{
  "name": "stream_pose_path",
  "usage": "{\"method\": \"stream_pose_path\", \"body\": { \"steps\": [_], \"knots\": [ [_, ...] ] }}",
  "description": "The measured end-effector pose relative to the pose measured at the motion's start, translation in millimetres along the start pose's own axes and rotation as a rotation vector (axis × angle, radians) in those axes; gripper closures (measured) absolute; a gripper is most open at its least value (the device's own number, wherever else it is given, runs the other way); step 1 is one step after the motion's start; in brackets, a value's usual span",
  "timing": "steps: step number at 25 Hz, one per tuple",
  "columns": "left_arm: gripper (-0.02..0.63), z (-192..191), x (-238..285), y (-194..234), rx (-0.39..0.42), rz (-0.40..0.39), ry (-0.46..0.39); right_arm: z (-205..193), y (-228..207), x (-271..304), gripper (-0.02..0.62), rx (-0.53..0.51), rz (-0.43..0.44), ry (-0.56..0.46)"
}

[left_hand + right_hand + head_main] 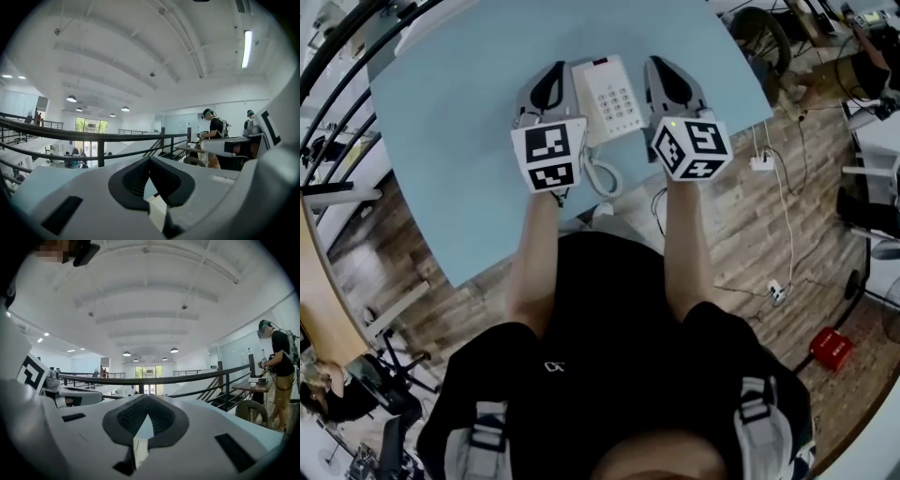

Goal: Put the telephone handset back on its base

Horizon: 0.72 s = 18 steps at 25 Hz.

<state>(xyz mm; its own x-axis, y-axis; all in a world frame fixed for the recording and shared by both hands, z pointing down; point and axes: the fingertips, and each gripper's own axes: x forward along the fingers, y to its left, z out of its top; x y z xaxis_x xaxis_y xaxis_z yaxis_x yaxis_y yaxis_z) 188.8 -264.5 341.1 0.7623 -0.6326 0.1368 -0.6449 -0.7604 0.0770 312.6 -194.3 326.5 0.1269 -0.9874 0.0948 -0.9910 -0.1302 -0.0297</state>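
Now the telephone [611,98] lies between left tool [551,84] and right tool [672,80].

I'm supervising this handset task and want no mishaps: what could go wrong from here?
The coiled cord lies at the table's near edge beside the left hand-held gripper; it could snag and drag the telephone. That gripper and the right hand-held gripper are both shut; pushed in closed, they might shove the telephone instead of grasping anything.
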Motion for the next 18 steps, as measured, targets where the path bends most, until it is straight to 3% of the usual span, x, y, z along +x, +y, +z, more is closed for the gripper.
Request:
{"method": "stream_pose_path", "body": {
  "steps": [8,18],
  "knots": [
    [0.606,25,-3,-12,0.021,0.022,-0.060,27,-12,-24,0.600,-0.060,-0.019,-0.061],
    [0.606,19,3,-19,-0.013,0.000,-0.059,27,-12,-26,0.600,-0.119,-0.038,-0.054]
  ]
}}
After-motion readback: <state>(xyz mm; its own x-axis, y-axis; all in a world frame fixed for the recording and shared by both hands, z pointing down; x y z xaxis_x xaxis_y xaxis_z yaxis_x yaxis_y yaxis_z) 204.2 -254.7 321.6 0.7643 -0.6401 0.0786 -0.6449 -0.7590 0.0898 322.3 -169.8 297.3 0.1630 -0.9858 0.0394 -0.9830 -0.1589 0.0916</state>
